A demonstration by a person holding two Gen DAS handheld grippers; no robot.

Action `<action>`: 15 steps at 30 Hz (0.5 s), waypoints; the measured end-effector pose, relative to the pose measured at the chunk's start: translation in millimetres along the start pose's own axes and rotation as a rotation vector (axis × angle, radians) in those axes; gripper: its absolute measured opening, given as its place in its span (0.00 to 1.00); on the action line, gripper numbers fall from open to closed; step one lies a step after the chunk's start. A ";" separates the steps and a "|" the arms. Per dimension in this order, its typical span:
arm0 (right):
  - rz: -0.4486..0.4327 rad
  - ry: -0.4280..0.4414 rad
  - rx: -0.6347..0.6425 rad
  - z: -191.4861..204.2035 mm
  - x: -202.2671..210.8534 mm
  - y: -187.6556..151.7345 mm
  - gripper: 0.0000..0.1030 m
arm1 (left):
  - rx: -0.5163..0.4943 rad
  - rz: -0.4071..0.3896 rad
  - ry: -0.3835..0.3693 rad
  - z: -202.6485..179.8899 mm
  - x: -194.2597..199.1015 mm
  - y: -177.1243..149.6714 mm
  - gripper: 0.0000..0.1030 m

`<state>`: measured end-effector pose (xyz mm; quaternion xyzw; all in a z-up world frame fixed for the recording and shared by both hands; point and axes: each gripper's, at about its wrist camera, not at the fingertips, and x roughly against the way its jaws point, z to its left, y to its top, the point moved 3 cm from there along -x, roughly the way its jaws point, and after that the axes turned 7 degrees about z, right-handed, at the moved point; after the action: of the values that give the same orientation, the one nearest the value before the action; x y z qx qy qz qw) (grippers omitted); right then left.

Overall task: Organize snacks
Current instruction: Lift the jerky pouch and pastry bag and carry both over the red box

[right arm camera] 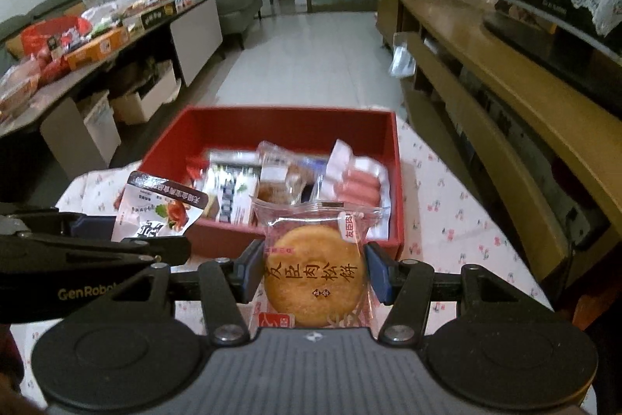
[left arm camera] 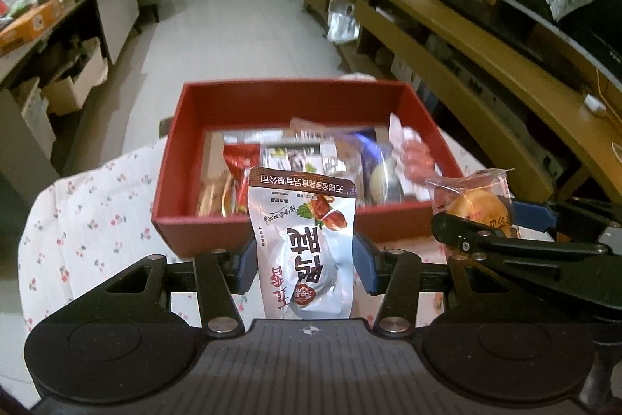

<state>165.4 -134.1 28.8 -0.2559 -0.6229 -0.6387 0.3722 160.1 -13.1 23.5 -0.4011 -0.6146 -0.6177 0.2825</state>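
Observation:
A red box (left arm camera: 217, 104) (right arm camera: 272, 121) stands on a flowered tablecloth and holds several wrapped snacks, among them a pack of pink sausages (right arm camera: 359, 183). My left gripper (left arm camera: 305, 265) is shut on a silver date pouch (left arm camera: 307, 240), held upright just before the box's near wall. The same pouch (right arm camera: 155, 212) shows at the left of the right wrist view. My right gripper (right arm camera: 313, 271) is shut on a round pastry in a clear red-printed wrapper (right arm camera: 315, 267), also in front of the near wall. That pastry (left arm camera: 478, 207) appears at the right in the left wrist view.
The tablecloth (left arm camera: 89, 220) (right arm camera: 458, 220) covers a small table. A wooden TV cabinet (right arm camera: 525, 96) runs along the right. A cluttered low table (right arm camera: 89, 37) with boxes and fruit stands at the left. White tiled floor (right arm camera: 311, 57) lies beyond the box.

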 end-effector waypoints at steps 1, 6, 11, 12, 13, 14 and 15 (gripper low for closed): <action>-0.006 0.002 -0.005 -0.6 0.6 2.4 0.64 | 0.001 -0.007 0.000 -0.2 0.8 2.9 0.55; -0.037 0.003 -0.030 -4.0 2.3 13.5 0.64 | 0.002 -0.034 -0.003 -1.8 3.1 16.4 0.55; -0.058 0.008 -0.048 -6.9 2.0 22.9 0.64 | 0.006 -0.054 0.000 -2.2 4.4 25.4 0.55; -0.060 0.008 -0.049 -7.0 1.4 24.9 0.64 | 0.009 -0.058 0.002 -1.6 4.0 27.8 0.55; -0.063 0.008 -0.048 -7.0 0.7 27.3 0.64 | 0.011 -0.060 0.002 -0.8 3.8 29.1 0.55; -0.065 0.009 -0.048 -6.6 -0.4 29.8 0.64 | 0.014 -0.061 0.002 0.0 3.3 31.2 0.55; -0.068 0.011 -0.050 -6.9 -1.2 32.1 0.64 | 0.016 -0.064 0.002 0.8 3.0 33.8 0.55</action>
<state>192.6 -139.0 46.6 -0.2404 -0.6131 -0.6676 0.3473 187.1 -14.8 44.0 -0.3782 -0.6318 -0.6219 0.2665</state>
